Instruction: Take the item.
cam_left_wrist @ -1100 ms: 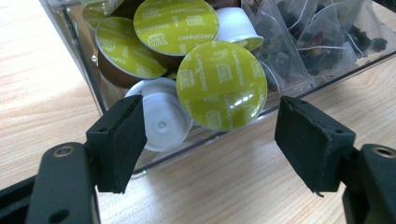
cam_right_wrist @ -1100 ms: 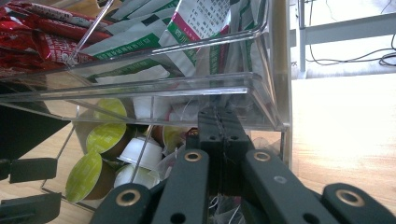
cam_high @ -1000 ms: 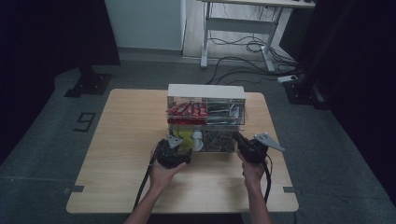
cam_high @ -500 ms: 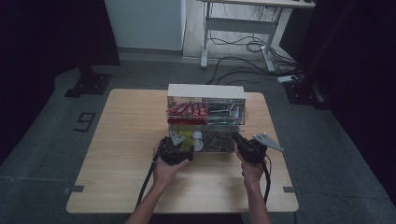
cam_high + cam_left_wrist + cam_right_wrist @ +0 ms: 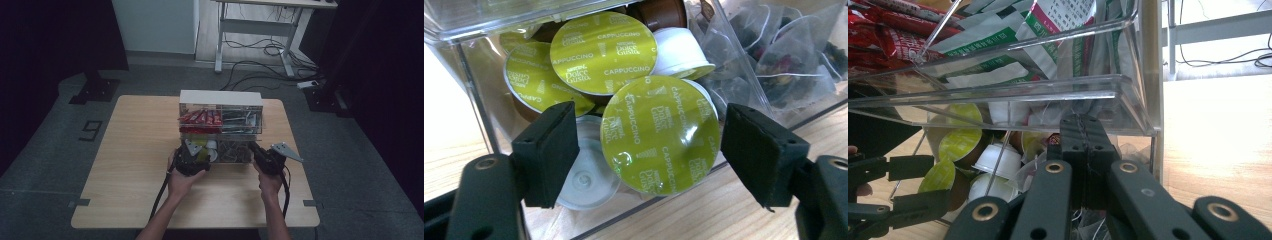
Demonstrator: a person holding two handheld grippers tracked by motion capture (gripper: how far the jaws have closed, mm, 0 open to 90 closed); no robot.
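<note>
A clear two-tier organiser box [image 5: 220,99] stands at the table's middle. Red sachets [image 5: 200,118] and green-white sachets [image 5: 1058,30] fill its upper tier. Below lie green-lidded cappuccino capsules [image 5: 659,135] on the left and tea bags [image 5: 784,65] on the right. My left gripper [image 5: 649,150] is open at the lower left compartment, one jaw on each side of the front capsule without touching it. My right gripper [image 5: 1083,127] is shut, its tips at the lower right compartment under the upper tray's edge; nothing shows clearly between them.
The box sits on a light wooden table [image 5: 135,150] with bare wood to its left, right and front. A white capsule [image 5: 998,157] and brown ones lie among the green. A desk frame and cables [image 5: 260,50] stand on the floor beyond.
My left gripper has edged slightly forward and to the right, toward the lower left compartment. The right gripper has stayed where it was.
</note>
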